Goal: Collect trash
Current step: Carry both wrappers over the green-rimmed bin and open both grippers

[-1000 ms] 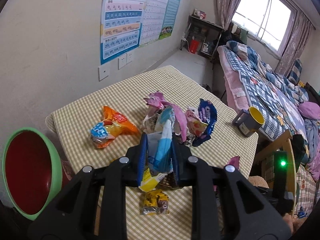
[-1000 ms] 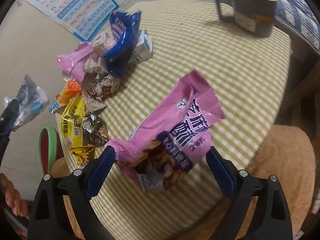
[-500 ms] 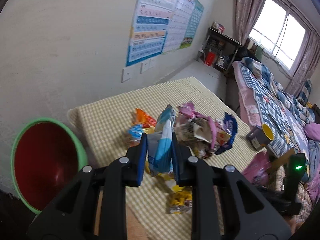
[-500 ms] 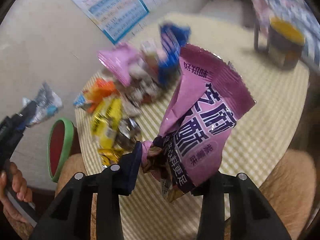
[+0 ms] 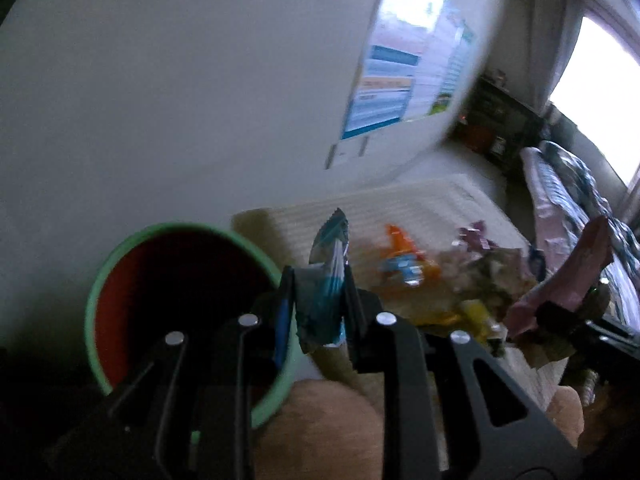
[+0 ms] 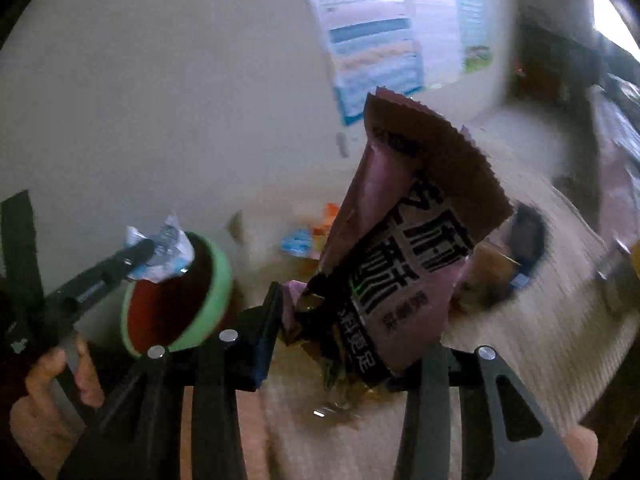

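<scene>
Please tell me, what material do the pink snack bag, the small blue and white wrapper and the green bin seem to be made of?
Pink snack bag: probably thin plastic film, printed, semi-glossy; it creases and has a serrated sealed edge.
Small blue and white wrapper: likely thin plastic or foil film; it is crumpled with shiny highlights.
Green bin: seemingly rigid moulded plastic, smooth rim, red inside; blur leaves the finish uncertain.

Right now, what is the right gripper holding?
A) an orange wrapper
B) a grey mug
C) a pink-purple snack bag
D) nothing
C: the right gripper is clamped on the lower end of the pink-purple snack bag, which stands up between its fingers.
</scene>
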A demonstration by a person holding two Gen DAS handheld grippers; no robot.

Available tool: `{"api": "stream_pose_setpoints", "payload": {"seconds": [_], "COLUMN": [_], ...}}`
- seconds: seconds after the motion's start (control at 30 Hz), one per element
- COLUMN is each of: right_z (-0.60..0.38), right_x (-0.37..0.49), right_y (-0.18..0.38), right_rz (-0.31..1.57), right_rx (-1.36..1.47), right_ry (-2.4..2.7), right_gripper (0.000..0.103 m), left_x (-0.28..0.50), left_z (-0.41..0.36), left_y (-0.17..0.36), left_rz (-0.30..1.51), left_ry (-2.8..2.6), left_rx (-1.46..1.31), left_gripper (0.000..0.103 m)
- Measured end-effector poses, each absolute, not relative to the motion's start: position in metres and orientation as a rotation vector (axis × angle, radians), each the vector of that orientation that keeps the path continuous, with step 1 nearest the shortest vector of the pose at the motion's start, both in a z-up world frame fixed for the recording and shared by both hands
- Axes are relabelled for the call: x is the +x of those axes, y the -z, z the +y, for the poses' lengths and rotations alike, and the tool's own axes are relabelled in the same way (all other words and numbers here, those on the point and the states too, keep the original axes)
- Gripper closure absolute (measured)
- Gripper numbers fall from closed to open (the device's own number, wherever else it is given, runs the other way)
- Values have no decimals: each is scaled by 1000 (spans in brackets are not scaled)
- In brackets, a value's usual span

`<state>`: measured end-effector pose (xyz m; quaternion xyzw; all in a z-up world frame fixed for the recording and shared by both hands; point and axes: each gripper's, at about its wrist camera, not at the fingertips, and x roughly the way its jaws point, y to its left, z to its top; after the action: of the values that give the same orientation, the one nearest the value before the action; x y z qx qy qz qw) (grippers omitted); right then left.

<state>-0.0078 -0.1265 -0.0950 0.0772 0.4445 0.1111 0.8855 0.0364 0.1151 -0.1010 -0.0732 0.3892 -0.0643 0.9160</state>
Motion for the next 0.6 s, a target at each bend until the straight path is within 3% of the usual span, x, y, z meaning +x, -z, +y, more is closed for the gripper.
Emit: {"api": "stream_pose_setpoints", "payload": {"seconds": [0.6], "right_z": [40], "right_x": [79], "right_y": [119], "right_rz": [960], "right_rx": [-81], "right_ry": [-548], "right_gripper": [62], "left_x": [29], "left_z": [219], "left_y": [142], "left_rz": [883], "left_ry": [-103], "left_rx": [-256], "left_gripper": [81]}}
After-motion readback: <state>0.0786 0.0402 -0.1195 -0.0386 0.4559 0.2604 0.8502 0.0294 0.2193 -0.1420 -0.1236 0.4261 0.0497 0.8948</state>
